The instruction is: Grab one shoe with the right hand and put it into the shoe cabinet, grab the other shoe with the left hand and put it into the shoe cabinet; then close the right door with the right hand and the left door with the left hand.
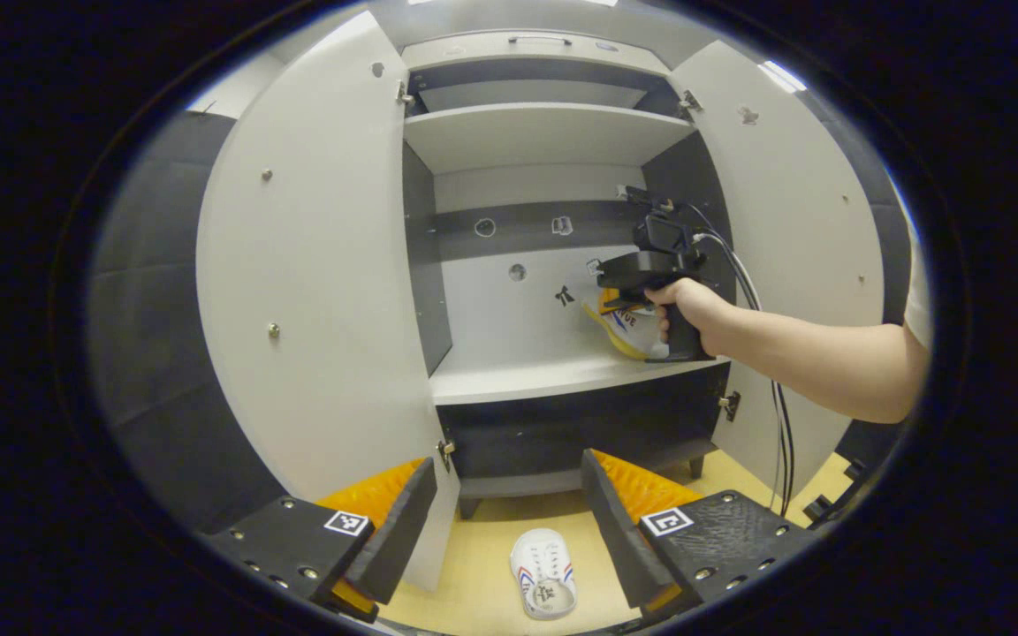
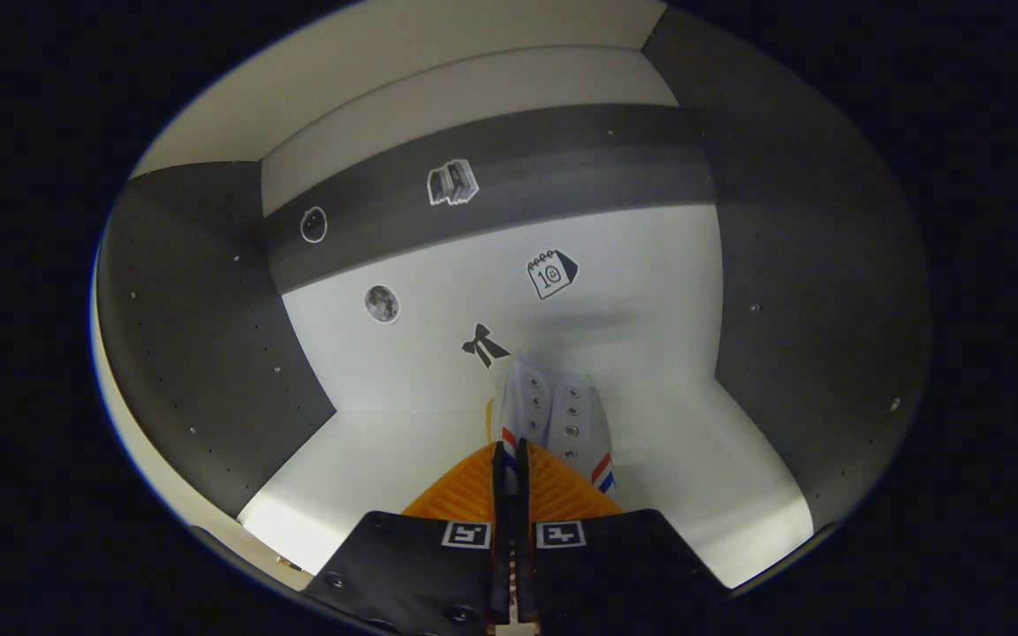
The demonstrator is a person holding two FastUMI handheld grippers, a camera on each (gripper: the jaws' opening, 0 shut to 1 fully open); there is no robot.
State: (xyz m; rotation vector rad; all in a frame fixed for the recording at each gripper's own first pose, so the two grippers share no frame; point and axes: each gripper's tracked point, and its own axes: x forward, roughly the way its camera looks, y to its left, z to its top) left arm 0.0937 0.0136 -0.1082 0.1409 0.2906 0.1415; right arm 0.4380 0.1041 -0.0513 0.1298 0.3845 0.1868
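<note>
The shoe cabinet (image 1: 553, 380) stands open in the left gripper view, both doors swung wide. A white shoe with red and blue stripes (image 1: 544, 572) lies on the floor in front of it, just beyond and between the spread fingers of my open left gripper (image 1: 509, 521). Up on the middle shelf, a hand holds my right gripper (image 1: 619, 300) against the other shoe (image 1: 631, 334). In the right gripper view, that gripper (image 2: 510, 459) is shut on the white shoe's (image 2: 562, 411) upper edge. The shoe rests toe-first on the shelf (image 2: 368, 459), near the back wall.
The left door (image 1: 315, 291) and right door (image 1: 792, 265) flank the opening. An upper shelf (image 1: 544, 132) sits above. A cable (image 1: 778, 424) hangs from the right gripper past the right door. Small stickers dot the cabinet's back wall (image 2: 553, 272). The floor (image 1: 491, 548) is yellow.
</note>
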